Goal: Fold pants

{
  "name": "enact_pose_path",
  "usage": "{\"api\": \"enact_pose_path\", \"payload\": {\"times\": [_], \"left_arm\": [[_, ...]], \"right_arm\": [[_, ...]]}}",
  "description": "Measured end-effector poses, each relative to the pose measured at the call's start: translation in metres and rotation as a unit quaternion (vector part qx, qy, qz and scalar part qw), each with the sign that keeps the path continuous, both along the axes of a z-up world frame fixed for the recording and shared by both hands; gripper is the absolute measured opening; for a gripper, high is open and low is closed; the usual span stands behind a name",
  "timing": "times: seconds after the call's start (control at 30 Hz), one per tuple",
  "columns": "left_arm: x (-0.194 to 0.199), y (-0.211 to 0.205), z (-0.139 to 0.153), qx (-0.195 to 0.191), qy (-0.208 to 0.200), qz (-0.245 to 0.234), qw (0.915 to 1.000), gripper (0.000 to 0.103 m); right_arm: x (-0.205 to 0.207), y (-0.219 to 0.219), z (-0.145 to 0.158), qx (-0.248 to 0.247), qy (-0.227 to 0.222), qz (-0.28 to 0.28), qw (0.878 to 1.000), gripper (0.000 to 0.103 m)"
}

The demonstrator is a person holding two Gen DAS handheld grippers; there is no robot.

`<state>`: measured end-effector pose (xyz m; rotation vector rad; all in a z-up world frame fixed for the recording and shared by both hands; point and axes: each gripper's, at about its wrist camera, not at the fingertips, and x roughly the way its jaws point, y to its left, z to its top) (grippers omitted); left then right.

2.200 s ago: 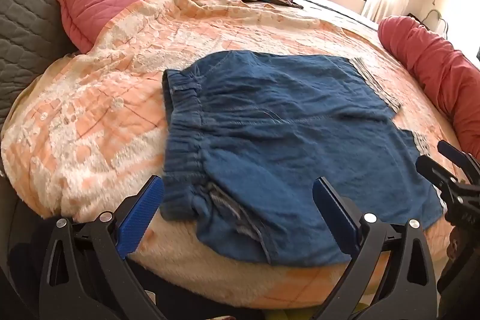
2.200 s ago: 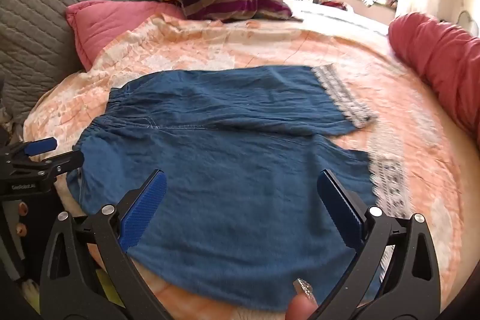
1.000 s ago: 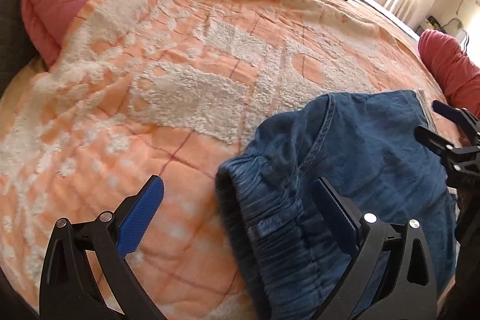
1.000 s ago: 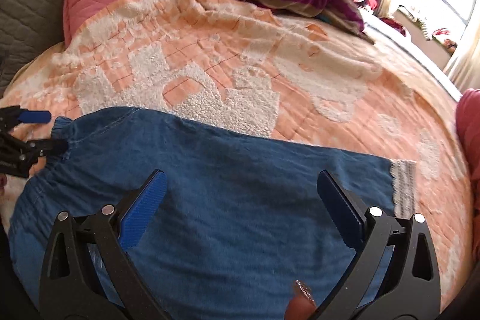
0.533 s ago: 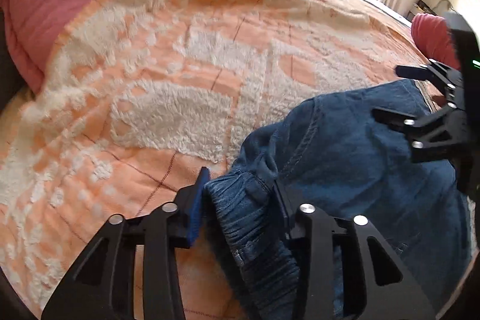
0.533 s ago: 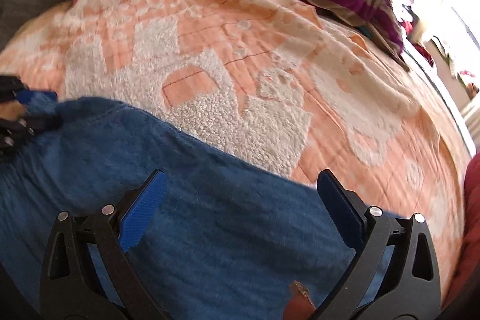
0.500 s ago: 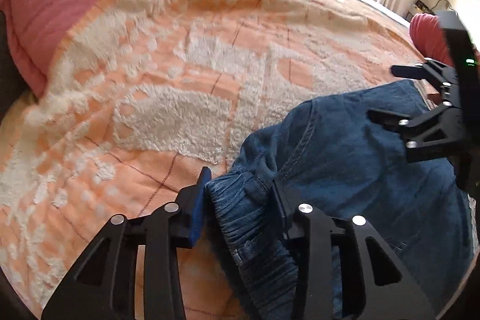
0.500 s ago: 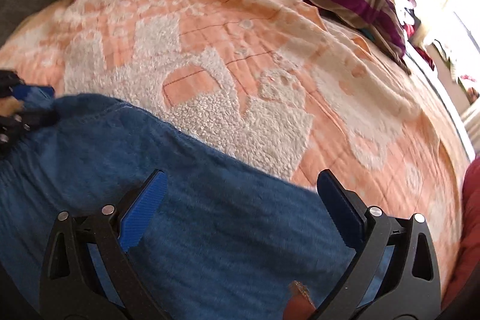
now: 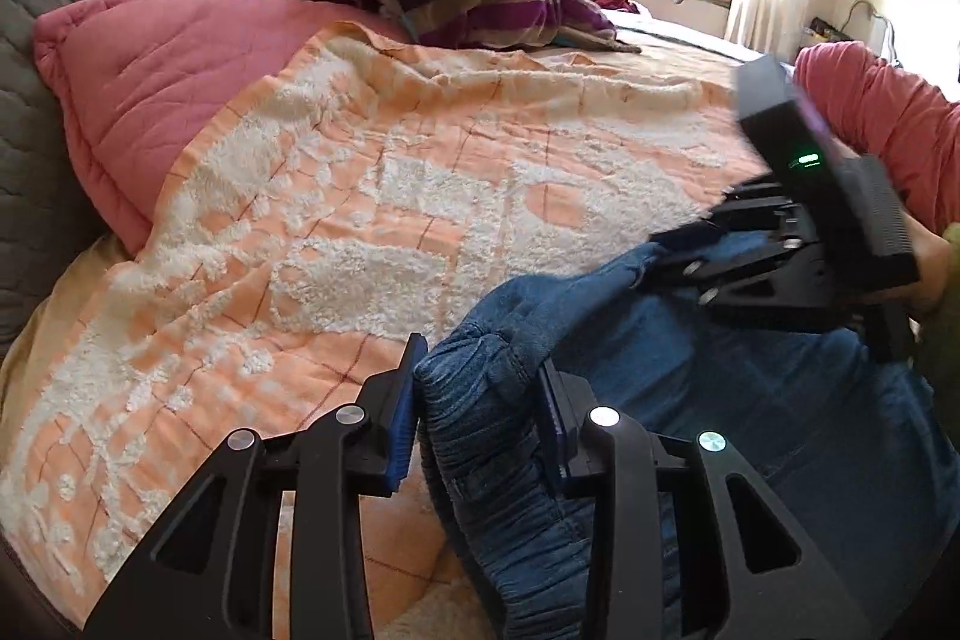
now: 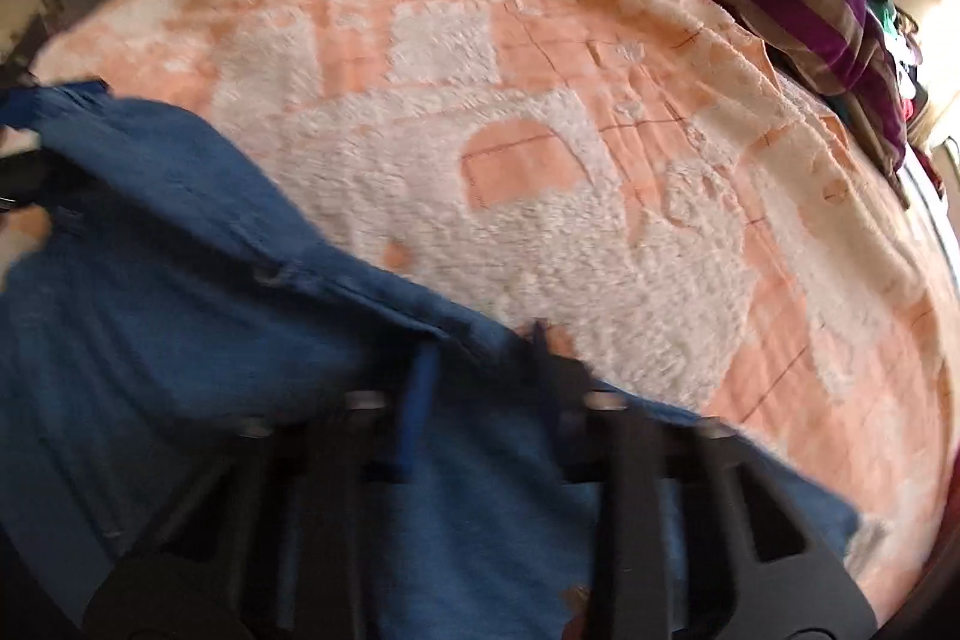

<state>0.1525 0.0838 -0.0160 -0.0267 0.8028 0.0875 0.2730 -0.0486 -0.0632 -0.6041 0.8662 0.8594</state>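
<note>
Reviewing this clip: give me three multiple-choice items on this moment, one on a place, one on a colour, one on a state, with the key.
1. Where does the left gripper hold the pants?
A. a leg hem
B. the gathered waistband
C. nowhere

2. What colour is the blanket under the pants?
A. orange and white
B. green
C. grey

3. How do the right gripper jaws stand?
A. wide open
B. out of view
C. shut on the pants' edge

Key: B, bunched elastic sits between its jaws; A, orange with white tufts; C, its jaws pinch the denim edge, though blurred.
</note>
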Motion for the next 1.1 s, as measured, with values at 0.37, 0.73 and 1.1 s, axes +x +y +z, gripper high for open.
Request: {"api": "enact_pose_path", "payload": {"times": [0.37,0.73,1.1], "left_arm": [[-0.02,-0.015,0.013,0.02,-0.027,-0.016,0.9993,0.033],[-0.075,-0.043,0.033,0.029,-0.042,-0.072,0.9961,0.034],[-0.132,-0.049,0.023,0.025,0.002,-0.113,0.9933,0.035]], "right_arm": [[-0.053,-0.073,0.054,0.112,-0.019,-0.059,0.992,0.004],[-0.14,-0.128,0.083,0.155,-0.031,-0.062,0.985,0.004],[-0.236,-0.145,0.075,0.152,0.006,-0.024,0.988,0.004]]}}
